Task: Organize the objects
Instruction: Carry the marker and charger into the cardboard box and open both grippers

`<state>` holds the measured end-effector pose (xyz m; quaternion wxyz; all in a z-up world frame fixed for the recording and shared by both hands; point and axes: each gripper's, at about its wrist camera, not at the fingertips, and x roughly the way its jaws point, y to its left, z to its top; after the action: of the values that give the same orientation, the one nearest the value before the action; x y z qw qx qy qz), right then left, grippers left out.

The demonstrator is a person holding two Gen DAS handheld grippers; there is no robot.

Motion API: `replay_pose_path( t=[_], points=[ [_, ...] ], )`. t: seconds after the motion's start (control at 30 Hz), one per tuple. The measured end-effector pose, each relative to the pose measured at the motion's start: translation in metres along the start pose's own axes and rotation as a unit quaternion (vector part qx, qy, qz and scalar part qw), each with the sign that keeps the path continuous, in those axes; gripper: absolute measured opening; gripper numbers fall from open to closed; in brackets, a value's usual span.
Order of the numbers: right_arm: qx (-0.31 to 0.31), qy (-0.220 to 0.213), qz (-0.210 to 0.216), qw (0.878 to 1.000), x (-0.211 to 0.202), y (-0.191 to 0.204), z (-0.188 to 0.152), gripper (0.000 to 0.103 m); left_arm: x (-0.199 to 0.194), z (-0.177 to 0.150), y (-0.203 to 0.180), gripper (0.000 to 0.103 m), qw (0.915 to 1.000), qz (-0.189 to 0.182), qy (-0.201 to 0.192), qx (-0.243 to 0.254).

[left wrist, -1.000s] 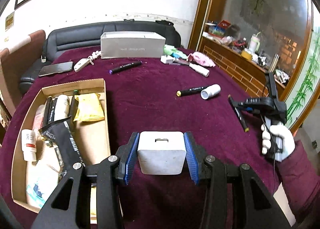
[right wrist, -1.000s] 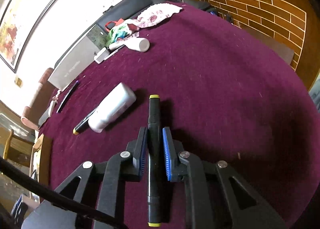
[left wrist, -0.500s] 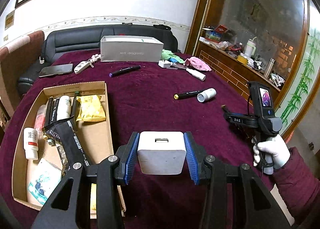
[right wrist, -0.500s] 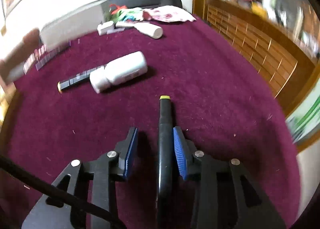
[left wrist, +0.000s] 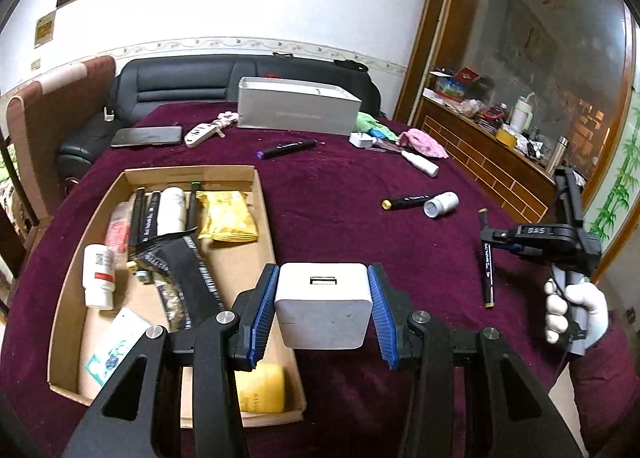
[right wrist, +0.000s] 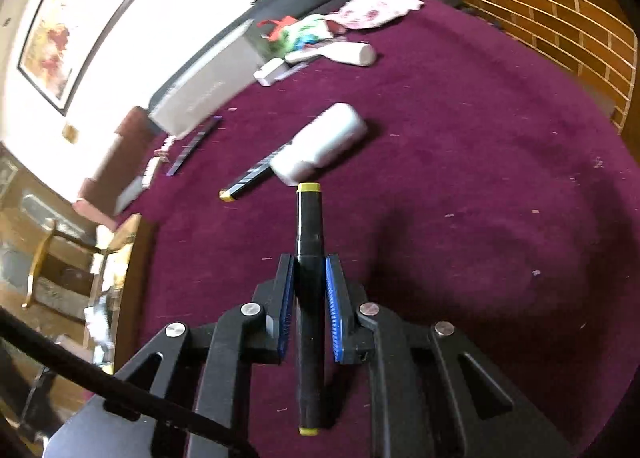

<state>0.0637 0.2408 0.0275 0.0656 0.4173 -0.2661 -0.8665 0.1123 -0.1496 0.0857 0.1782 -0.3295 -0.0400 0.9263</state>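
Note:
My left gripper (left wrist: 323, 308) is shut on a white USB charger block (left wrist: 322, 306), held above the table's near side beside the right wall of the cardboard box (left wrist: 267, 214). My right gripper (right wrist: 309, 290) is shut on a black marker with yellow ends (right wrist: 308, 258), lifted off the maroon cloth; both also show at the right of the left wrist view, the gripper (left wrist: 500, 240) and the marker (left wrist: 487, 258). Another black marker (left wrist: 404, 201) and a white bottle (left wrist: 441, 204) lie on the cloth ahead.
The box holds markers, bottles, a yellow snack pack (left wrist: 226, 217), a black pouch (left wrist: 188, 270) and a yellow jar (left wrist: 260, 388). Farther back lie a purple-tipped marker (left wrist: 286, 148), a grey box (left wrist: 296, 111), a phone (left wrist: 146, 137), keys, a white tube (left wrist: 420, 163) and pink cloth (left wrist: 424, 142).
My right gripper opened around the marker half a second ago and is now shut on it again, tilted and raised. My left gripper kept hold of the charger block with little movement.

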Motion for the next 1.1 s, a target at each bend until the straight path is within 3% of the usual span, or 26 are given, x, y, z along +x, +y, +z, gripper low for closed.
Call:
replay_pose_path(
  t=[0.23, 0.5, 0.63, 0.87, 1.1],
  points=[
    [-0.045, -0.021, 0.057, 0.997, -0.018, 0.06, -0.007, 0.013, -0.024, 0.003, 0.024, 0.039, 0.9989, 0.033, -0.032, -0.013],
    [-0.125, -0.021, 0.118, 0.985, -0.023, 0.147, -0.013, 0.013, -0.045, -0.004, 0.075, 0.039, 0.9932, 0.091, -0.052, -0.052],
    [-0.16, 0.003, 0.148, 0.976, -0.011, 0.188, -0.023, 0.013, -0.049, -0.015, 0.091, 0.039, 0.9905, 0.115, -0.048, -0.057],
    [-0.211, 0.084, 0.189, 0.955, 0.029, 0.246, -0.065, 0.013, -0.04, -0.029, 0.108, 0.039, 0.9888, 0.129, -0.038, -0.064],
    [-0.234, 0.12, 0.161, 0.951, 0.073, 0.27, -0.079, 0.013, -0.024, -0.03, 0.115, 0.039, 0.9879, 0.148, -0.022, -0.042]
  ],
)
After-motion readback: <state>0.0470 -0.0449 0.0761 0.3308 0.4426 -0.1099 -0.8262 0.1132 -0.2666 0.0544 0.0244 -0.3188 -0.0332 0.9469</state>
